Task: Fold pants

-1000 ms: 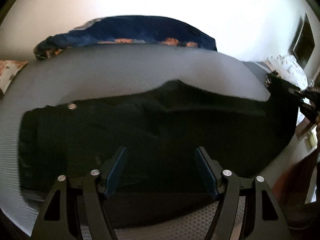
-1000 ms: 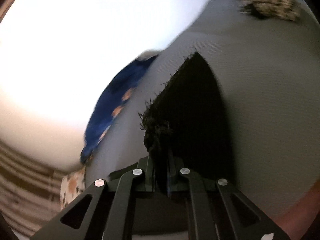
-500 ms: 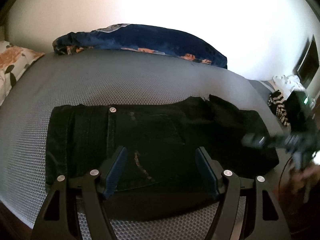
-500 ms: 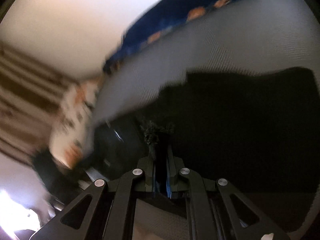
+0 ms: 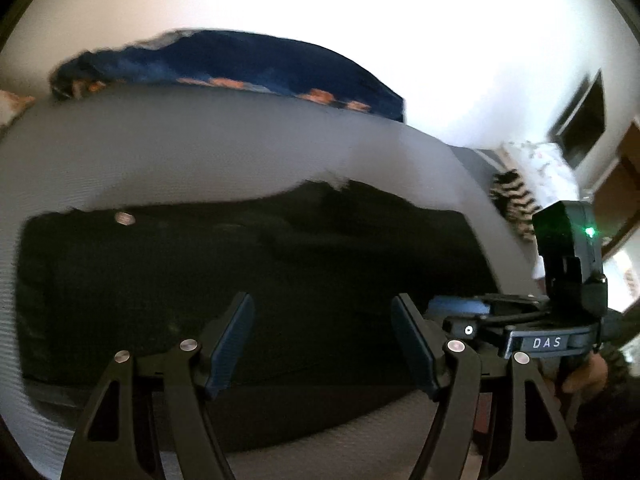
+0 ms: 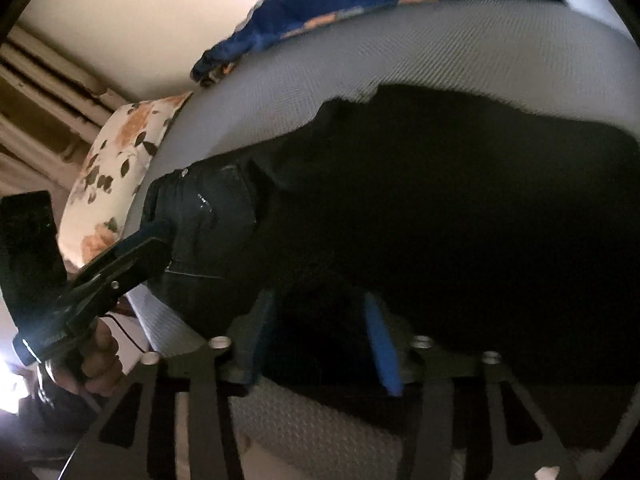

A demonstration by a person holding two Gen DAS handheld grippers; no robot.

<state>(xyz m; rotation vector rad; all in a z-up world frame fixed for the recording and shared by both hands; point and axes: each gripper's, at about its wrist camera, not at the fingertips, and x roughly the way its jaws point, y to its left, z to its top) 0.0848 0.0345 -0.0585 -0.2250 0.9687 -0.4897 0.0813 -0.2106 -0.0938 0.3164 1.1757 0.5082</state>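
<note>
- Left wrist view shows the black pants (image 5: pixel 248 280) lying folded across the grey bed (image 5: pixel 200 152), waistband button toward the left.
- The left gripper (image 5: pixel 322 340) hangs over the near edge, fingers spread and empty.
- The right gripper (image 6: pixel 316 336) also has its fingers spread, holding nothing, above the dark cloth.
- Risk: the top layer looks lumpy at the far edge; a grasp catching only one layer could drag the fold apart.
- A blue blanket (image 5: pixel 240 64) lies well apart, along the far side.
</note>
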